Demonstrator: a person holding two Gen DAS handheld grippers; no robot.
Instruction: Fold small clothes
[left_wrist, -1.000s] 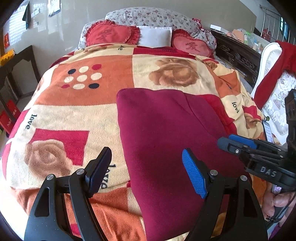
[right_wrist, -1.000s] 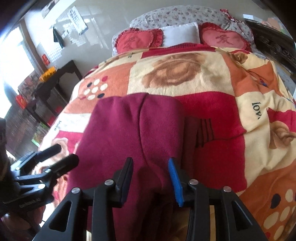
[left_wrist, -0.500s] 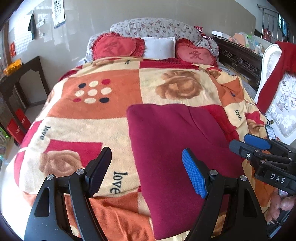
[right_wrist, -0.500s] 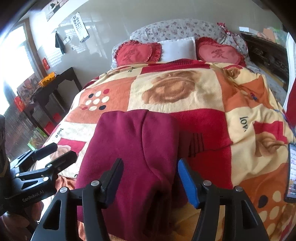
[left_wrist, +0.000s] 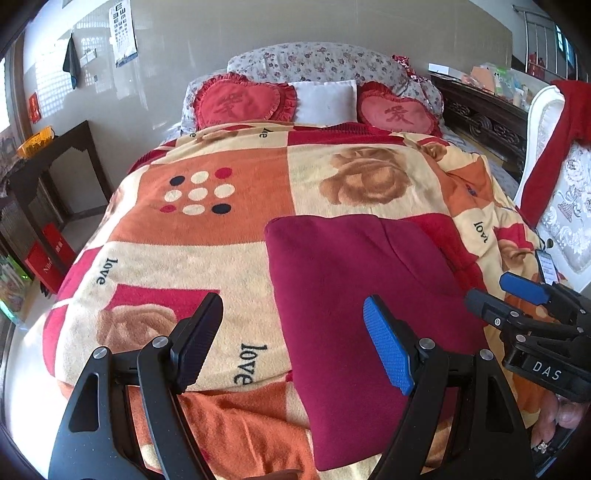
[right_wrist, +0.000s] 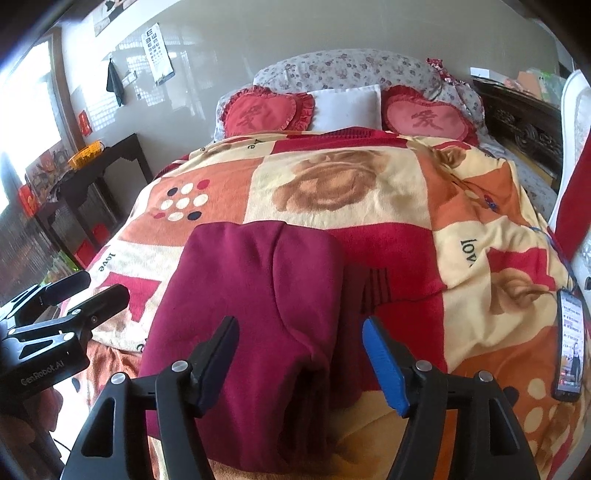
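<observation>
A maroon fleece garment (left_wrist: 354, 295) lies folded in a long rectangle on the patterned blanket (left_wrist: 207, 236) at the bed's near end. My left gripper (left_wrist: 291, 332) hovers open above the garment's left edge, with nothing between its fingers. My right gripper (right_wrist: 299, 350) hangs above the garment's (right_wrist: 258, 295) near right part, jaws opening, pads off the cloth. Each gripper shows in the other's view: the right gripper (left_wrist: 509, 295) at the right edge, the left gripper (right_wrist: 88, 291) at the left edge.
Two red heart cushions (left_wrist: 243, 101) and a white pillow (left_wrist: 325, 99) lie at the bed's head. A phone (right_wrist: 570, 350) rests on the blanket at the right. A dark side table (left_wrist: 55, 162) stands left; a white chair with a red cloth (left_wrist: 554, 147) stands right.
The right gripper's jaws have spread apart and let go of the garment. Both grippers have risen and drawn back, so more of the bed shows.
</observation>
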